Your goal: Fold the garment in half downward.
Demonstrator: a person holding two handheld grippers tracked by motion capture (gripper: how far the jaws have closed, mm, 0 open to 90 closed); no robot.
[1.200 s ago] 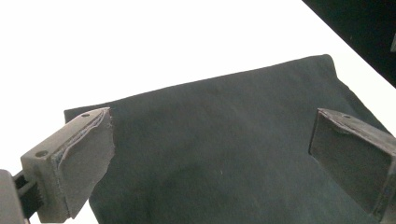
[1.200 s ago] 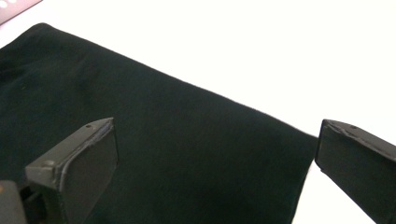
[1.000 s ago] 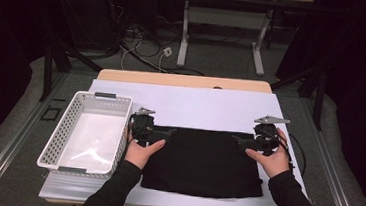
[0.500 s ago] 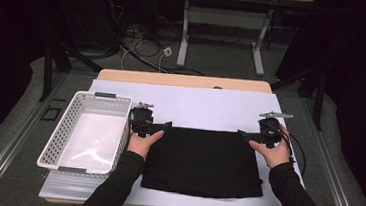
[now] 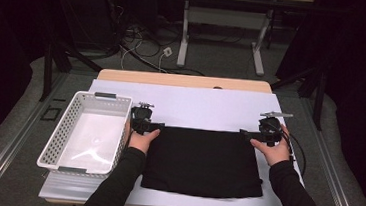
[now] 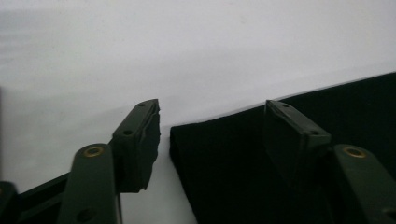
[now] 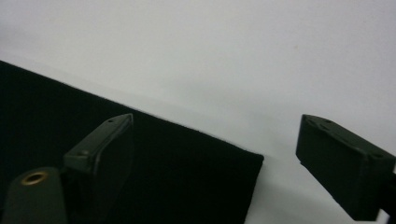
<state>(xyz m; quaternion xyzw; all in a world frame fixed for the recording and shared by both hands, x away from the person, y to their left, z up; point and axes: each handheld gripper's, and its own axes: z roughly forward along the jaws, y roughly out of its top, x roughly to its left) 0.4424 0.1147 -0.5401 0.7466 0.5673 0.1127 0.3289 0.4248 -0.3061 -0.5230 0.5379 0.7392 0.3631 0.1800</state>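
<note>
A black cloth (image 5: 201,160) lies flat on the white table cover. My left gripper (image 5: 158,126) is at the cloth's far left corner (image 6: 175,133). That corner lies between its jaws, which have just been closing; a gap still shows on both sides of it. My right gripper (image 5: 246,133) is at the far right corner (image 7: 254,161). Its jaws straddle that corner with clear room on both sides and have also been closing a little. Neither pair of pads presses the cloth.
A white perforated basket (image 5: 63,127) stands to the left of the cloth, close to my left hand. The white cover (image 5: 201,102) stretches bare beyond the cloth to the wooden table edge (image 5: 183,79). Cables trail from the right gripper over the table's right side.
Both hands have moved away from me and down, from over the cloth to its far corners. The left jaws have narrowed around the corner.
</note>
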